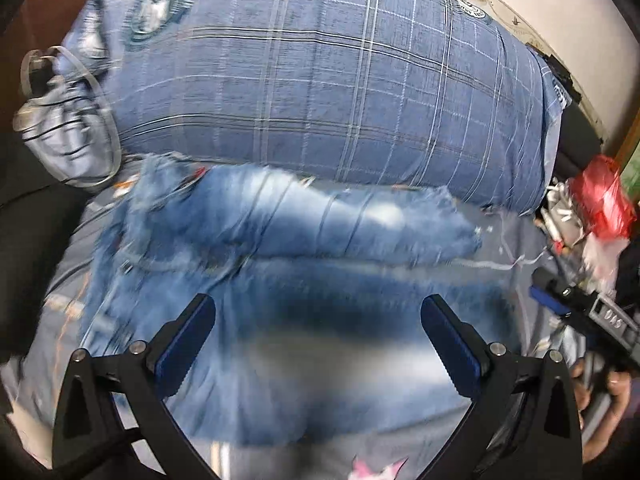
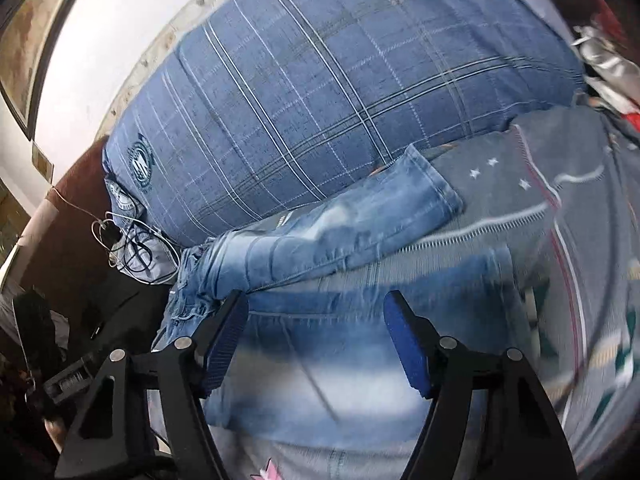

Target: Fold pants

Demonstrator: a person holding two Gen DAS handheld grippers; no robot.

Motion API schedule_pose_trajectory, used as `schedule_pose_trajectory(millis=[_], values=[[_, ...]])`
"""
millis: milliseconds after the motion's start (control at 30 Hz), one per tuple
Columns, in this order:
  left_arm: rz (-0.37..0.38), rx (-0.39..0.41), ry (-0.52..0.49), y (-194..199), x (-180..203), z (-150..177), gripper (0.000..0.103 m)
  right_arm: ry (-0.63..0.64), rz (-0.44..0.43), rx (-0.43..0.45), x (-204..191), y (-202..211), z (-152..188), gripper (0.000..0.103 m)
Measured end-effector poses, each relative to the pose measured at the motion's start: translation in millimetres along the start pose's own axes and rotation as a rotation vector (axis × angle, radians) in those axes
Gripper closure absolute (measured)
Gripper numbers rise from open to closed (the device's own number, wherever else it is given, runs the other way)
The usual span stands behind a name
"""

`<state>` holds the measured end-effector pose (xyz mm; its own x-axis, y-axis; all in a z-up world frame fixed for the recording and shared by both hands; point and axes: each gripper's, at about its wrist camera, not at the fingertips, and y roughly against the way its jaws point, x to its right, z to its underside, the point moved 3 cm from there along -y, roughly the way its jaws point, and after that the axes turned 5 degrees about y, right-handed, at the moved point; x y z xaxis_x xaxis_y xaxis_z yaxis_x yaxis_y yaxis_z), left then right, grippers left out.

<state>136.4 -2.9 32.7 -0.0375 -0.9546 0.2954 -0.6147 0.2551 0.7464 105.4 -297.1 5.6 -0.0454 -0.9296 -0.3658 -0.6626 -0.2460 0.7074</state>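
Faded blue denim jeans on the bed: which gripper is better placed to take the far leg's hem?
Right, probably. In its view the faded blue denim jeans' hem lies sharp, just beyond the open right gripper. The open left gripper faces the blurred thigh area.

Both views bright, cool daylight cast — white wall [image 2: 100, 52] blown out at upper left of the right wrist view, and at upper right of the left wrist view. Heavy fisheye bend, black vignette at all corners. Left wrist view: strong motion blur over the jeans [image 1: 288, 232] and lower centre, cables at left edge smeared; plaid pillow [image 1: 320, 80] up top fairly sharp. Soft dark shadow patch between the left gripper [image 1: 318, 316] fingers. Right wrist view: far jeans leg [image 2: 360, 220] crisp, near denim between the right gripper [image 2: 316, 316] fingers blurred with a washed-out pale band; right edge of frame streaked. No hard glare on the fabric.
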Motion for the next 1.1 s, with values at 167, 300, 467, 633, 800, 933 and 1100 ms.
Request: schedule_pose_trajectory(millis=[167,300,467,633,800,933,1100], values=[[0.109,-0.06,0.072,-41,-13,-11,0.0,0.042,0.035,-0.09,30,-43,-49,0.031],[0.138,-0.145,0.12,-63,-21,-4,0.002,0.021,0.082,-0.15,65,-92,-90,0.031],[0.179,-0.152,0.16,-69,-24,-16,0.002,-0.01,0.151,-0.225,105,-174,-140,0.032],[0.168,-0.128,0.162,-73,-19,-25,0.002,-0.004,0.258,-0.287,127,-234,-164,0.036],[0.133,-0.091,0.116,-72,-9,-30,0.002,0.025,0.269,-0.269,123,-234,-162,0.1],[0.141,-0.048,0.098,-66,-2,-32,0.001,0.014,0.187,-0.123,98,-169,-163,0.102],[0.186,-0.031,0.156,-58,-3,-41,0.001,0.043,0.129,0.028,52,-83,-127,0.102]])
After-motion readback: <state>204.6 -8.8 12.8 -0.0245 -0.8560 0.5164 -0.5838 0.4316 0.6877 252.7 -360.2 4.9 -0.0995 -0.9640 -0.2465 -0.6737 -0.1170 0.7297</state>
